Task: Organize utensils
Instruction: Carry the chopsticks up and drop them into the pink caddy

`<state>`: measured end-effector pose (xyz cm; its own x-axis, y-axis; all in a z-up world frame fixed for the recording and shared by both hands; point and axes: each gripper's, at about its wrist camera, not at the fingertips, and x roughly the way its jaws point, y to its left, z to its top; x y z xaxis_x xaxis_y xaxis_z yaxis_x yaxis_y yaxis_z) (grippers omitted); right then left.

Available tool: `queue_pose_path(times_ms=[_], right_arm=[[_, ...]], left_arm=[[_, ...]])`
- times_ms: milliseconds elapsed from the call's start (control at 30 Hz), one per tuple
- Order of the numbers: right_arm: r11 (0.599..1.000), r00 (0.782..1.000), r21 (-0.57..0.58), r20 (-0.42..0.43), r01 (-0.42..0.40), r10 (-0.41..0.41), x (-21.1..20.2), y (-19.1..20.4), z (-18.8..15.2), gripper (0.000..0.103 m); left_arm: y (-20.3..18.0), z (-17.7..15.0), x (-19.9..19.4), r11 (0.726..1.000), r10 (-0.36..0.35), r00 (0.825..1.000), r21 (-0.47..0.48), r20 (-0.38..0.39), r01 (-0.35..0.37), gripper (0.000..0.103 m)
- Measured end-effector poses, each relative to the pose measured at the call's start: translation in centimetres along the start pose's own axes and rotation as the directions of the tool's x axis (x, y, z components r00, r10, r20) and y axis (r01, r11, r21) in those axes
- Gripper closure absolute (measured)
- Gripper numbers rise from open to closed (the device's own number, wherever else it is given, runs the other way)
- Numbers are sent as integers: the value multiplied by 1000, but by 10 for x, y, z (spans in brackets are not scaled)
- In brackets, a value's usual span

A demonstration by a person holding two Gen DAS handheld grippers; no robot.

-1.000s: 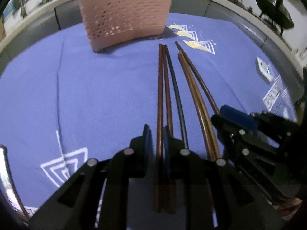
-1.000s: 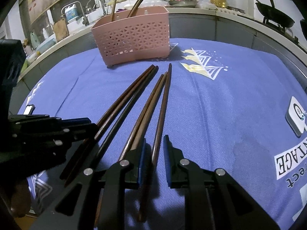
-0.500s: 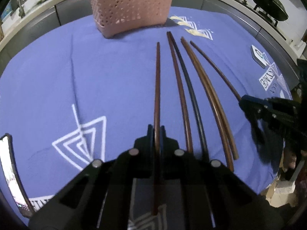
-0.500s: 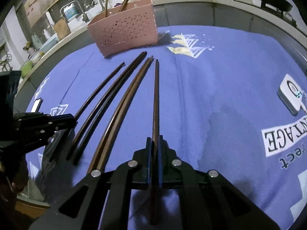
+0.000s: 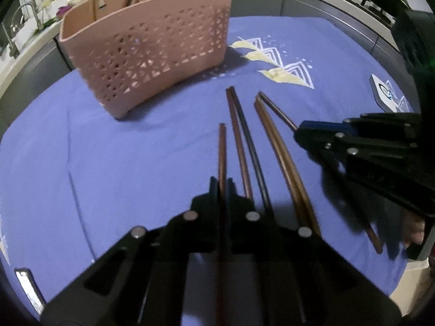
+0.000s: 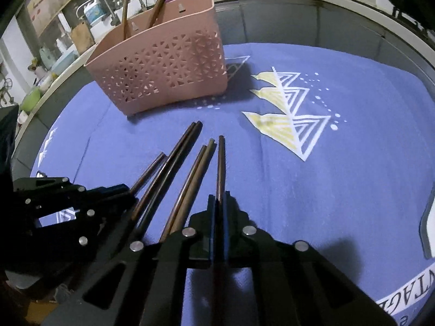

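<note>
A pink perforated basket (image 5: 152,46) (image 6: 165,73) stands at the far side of a blue cloth, with a few chopsticks upright in it. My left gripper (image 5: 222,184) is shut on a brown chopstick (image 5: 222,149) that points toward the basket. My right gripper (image 6: 218,201) is shut on another brown chopstick (image 6: 220,163). Several more chopsticks (image 5: 244,146) (image 6: 174,168) lie side by side on the cloth between the two grippers. The right gripper shows in the left wrist view (image 5: 301,133), the left one in the right wrist view (image 6: 127,190).
The blue cloth (image 5: 108,168) (image 6: 312,184) has white and yellow triangle prints. A small white device (image 5: 383,95) lies at its right edge. A grey counter rim, a sink with bottles and a stove with pans lie beyond the cloth.
Both grippers, each shut on its chopstick, have lifted it and moved forward toward the basket, which now looks larger. One second ago both were open around the chopsticks.
</note>
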<state>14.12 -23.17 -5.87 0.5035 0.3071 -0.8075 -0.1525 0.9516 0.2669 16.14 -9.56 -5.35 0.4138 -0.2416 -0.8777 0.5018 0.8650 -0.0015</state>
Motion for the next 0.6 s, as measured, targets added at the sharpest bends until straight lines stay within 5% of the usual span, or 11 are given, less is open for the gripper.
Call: queue_pose_path(times_ms=[100,200,400,600], right_arm=[[995,991,38,103,-92,88,-30,-9,-3,98],[990,957,21,257,-143,133,-74,-6,-3,98],[983,836,-61,519,-173,179,-148,12,21,98],[984,760,-103,625,-148,179,-177,32,84,98]], left_arm=[[8,-5,-28,999,-50,996,-13,72,51,98],[20,-6,-72,993,-101,979,-35,177,108,98],[46,10,-162,986,-109,915,-74,388,149,98],[66,59,-227,991,-28,847,-94,531,92,98]])
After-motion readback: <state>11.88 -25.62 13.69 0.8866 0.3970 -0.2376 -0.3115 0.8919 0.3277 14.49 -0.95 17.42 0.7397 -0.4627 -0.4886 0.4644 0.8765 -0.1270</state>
